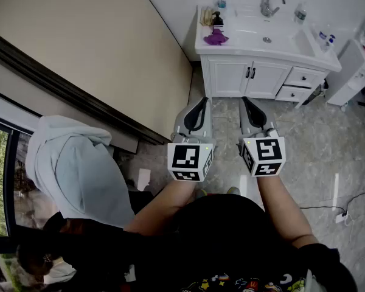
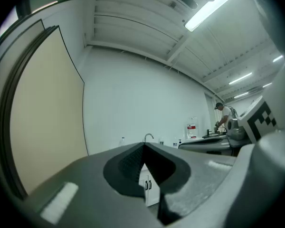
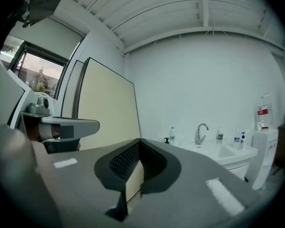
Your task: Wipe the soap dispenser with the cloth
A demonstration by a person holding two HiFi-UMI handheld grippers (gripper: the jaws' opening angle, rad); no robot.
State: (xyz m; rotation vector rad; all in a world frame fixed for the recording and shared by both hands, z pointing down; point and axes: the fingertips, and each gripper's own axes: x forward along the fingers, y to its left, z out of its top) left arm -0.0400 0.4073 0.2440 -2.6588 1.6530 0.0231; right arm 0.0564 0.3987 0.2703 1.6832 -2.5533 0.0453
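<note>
Both grippers are held side by side in front of the person, and each has its jaws pressed together with nothing between them. The left gripper [image 1: 202, 102] shows its pads meeting at the tips in its own view, and the right gripper [image 1: 244, 101] shows the same. They are near each other but do not touch. Straight ahead of the tips, well apart from them, stands the white vanity [image 1: 231, 78] with its sink [image 1: 286, 29] and faucet [image 1: 269, 3]. The soap dispenser [image 1: 218, 19], a small dark pump bottle, stands on the counter at the far left corner, more in line with the left gripper than with the right one. The purple cloth [image 1: 216, 39] lies on the counter just before the dispenser, on the side nearer to the grippers; whether the two touch I cannot tell. Left of the left gripper, a person in a grey hood [image 1: 73, 163] is bent down near the wall. I judge that the wiping is not yet begun: this is the approach, and neither cloth nor dispenser is touched. The next move calls for coming up to the counter and opening one gripper to pinch the cloth. The other should probably steady the dispenser, because a light pump bottle may tip when it is rubbed.
</note>
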